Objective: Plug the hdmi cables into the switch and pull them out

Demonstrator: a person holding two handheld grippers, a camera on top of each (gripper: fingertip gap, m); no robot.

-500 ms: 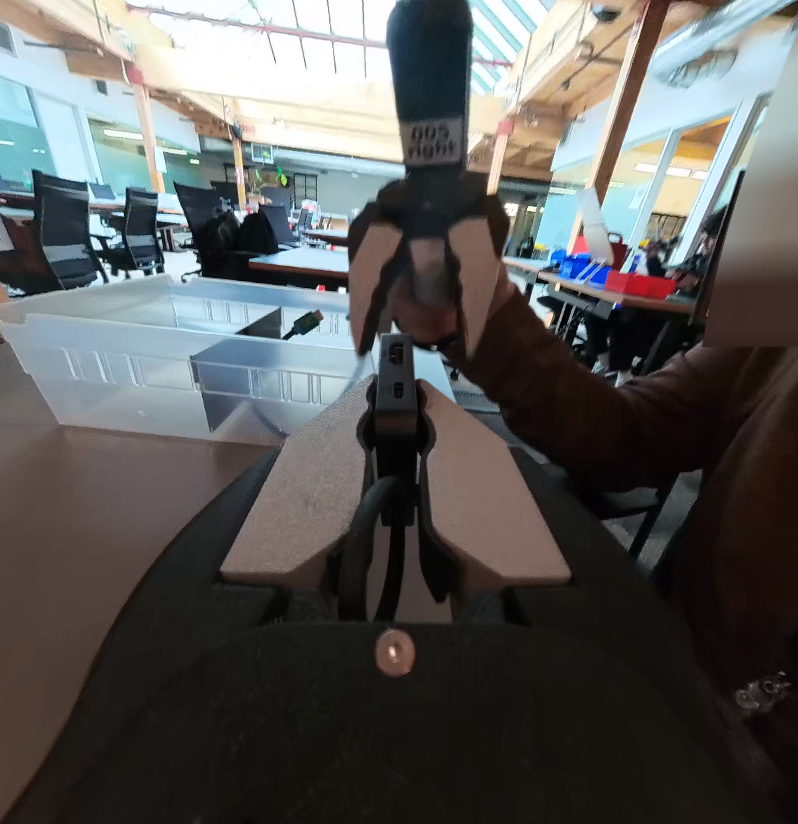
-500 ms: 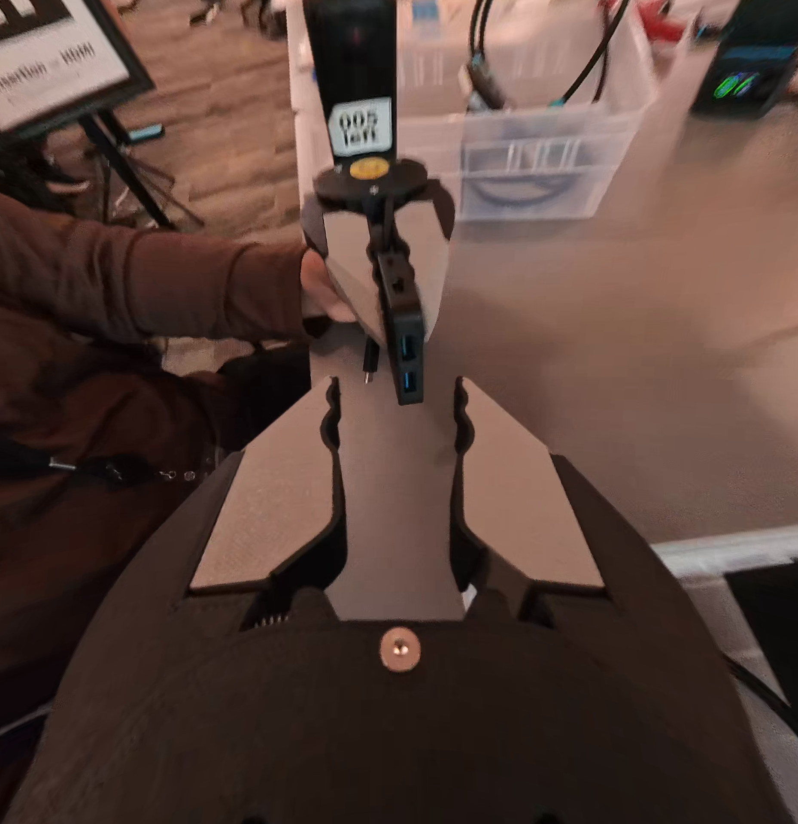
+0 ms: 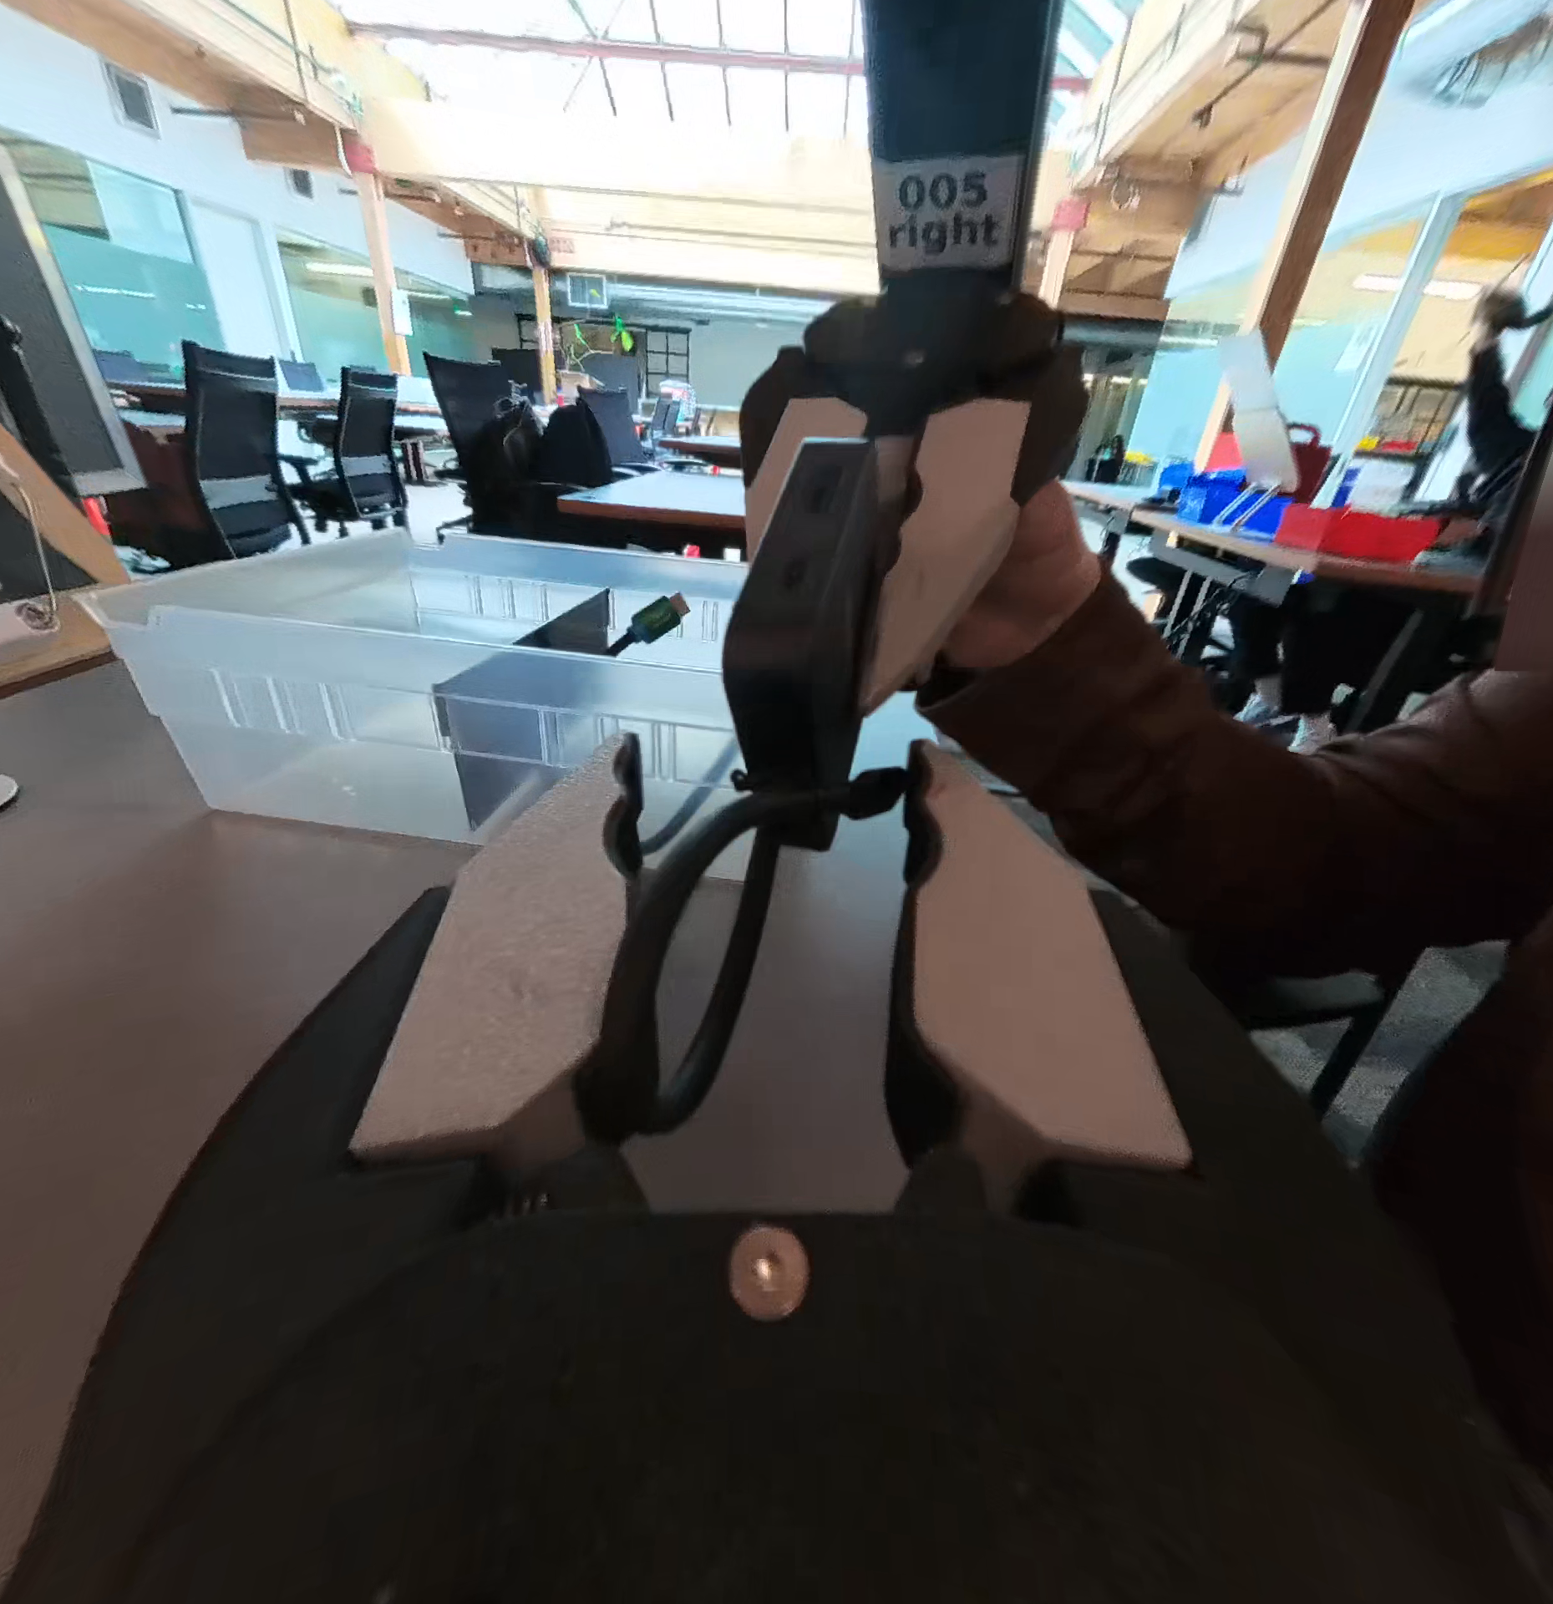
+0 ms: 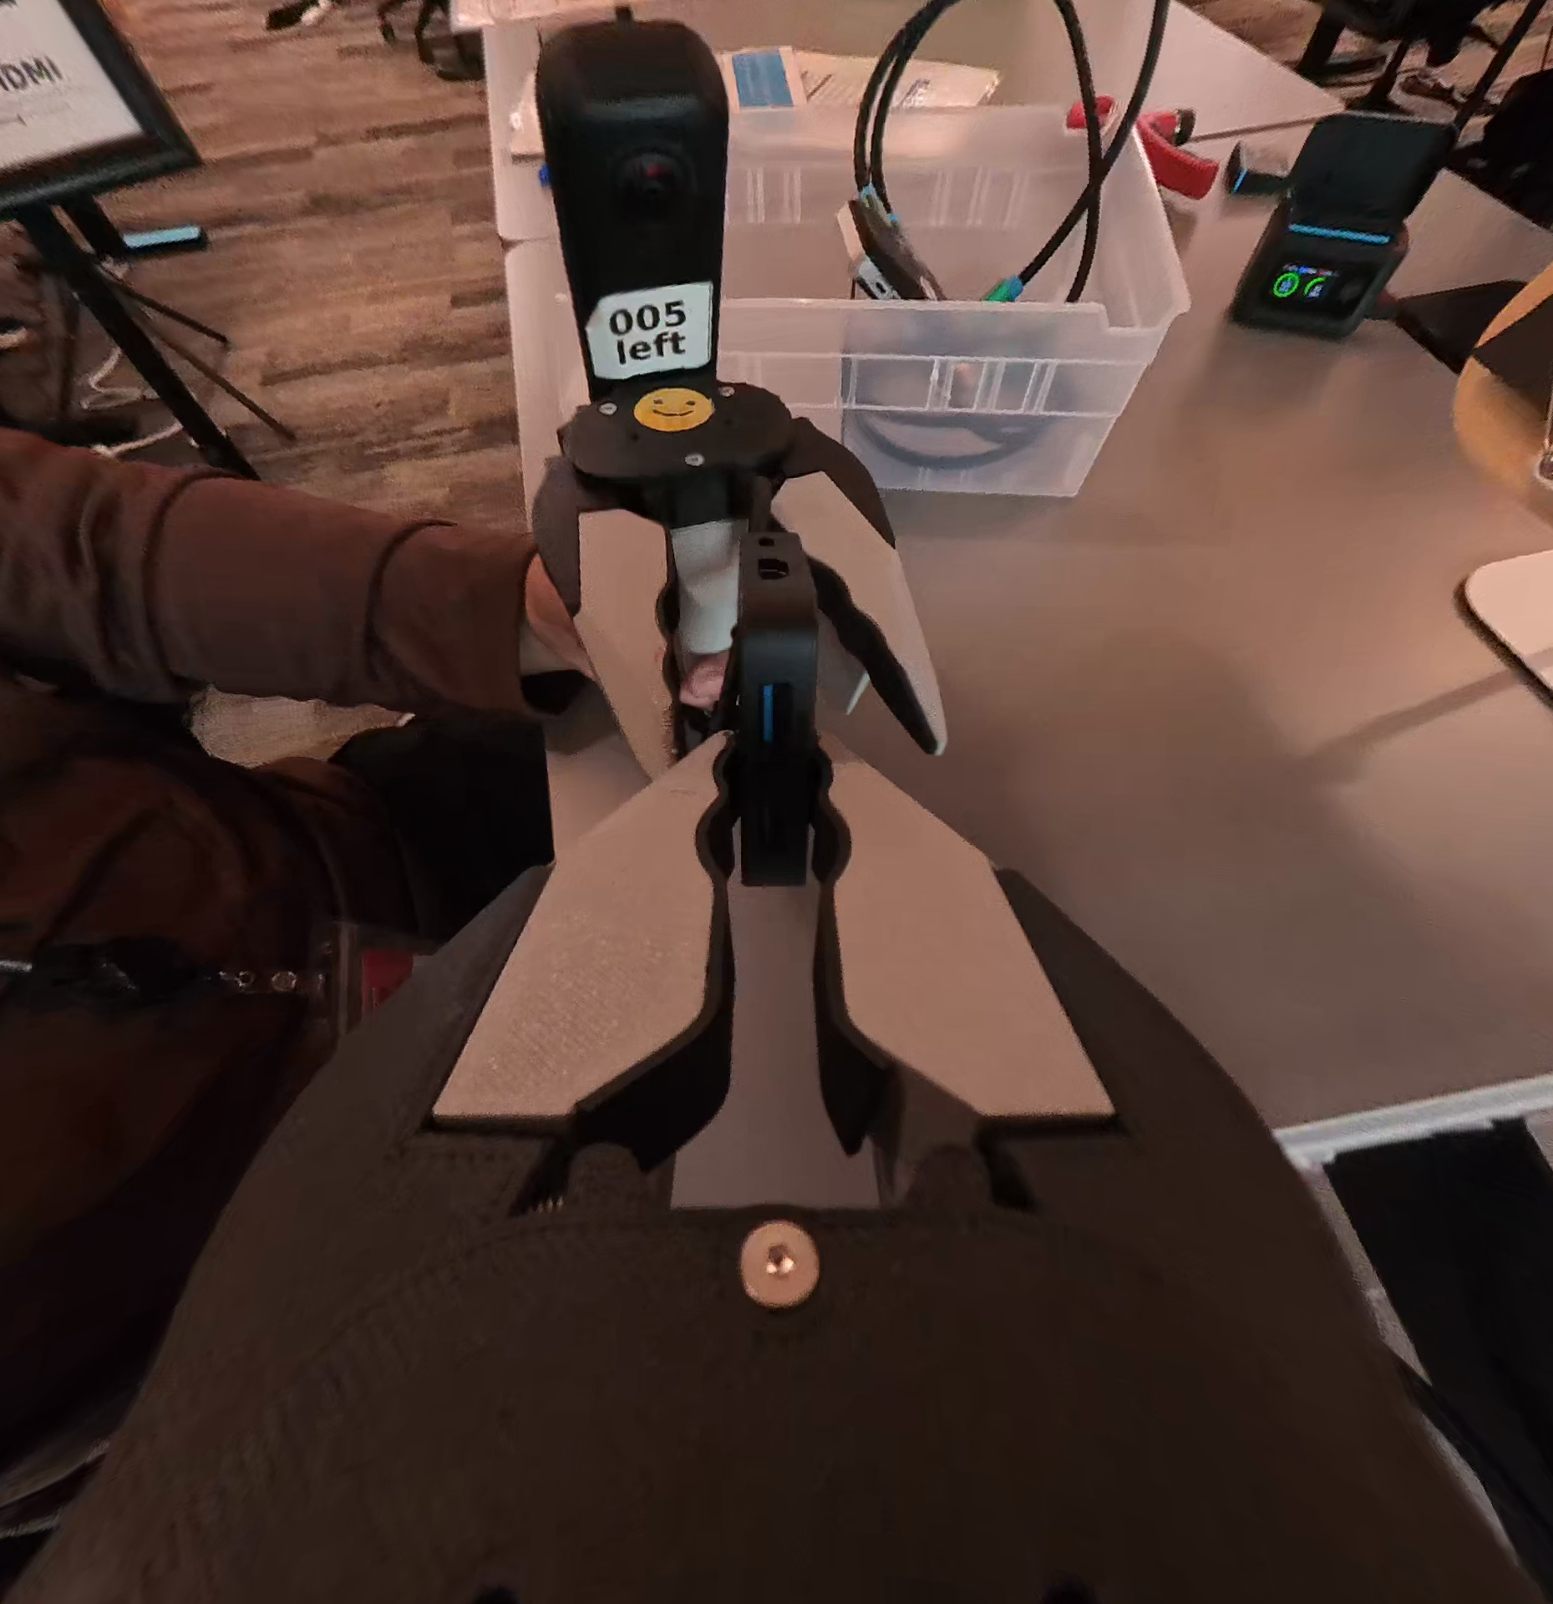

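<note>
Between right claw (image 4: 771,781) fingers: switch (image 4: 774,694).

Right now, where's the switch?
Off the table: the switch is clamped in the right hand-held gripper, with the open left hand-held gripper directly opposite.

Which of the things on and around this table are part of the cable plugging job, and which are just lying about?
Part of the job: switch, clamped in the right gripper; open left gripper; HDMI cables in the clear bin.

Lying about: black device with lit screen; framed sign; office chairs; red trays.
</note>
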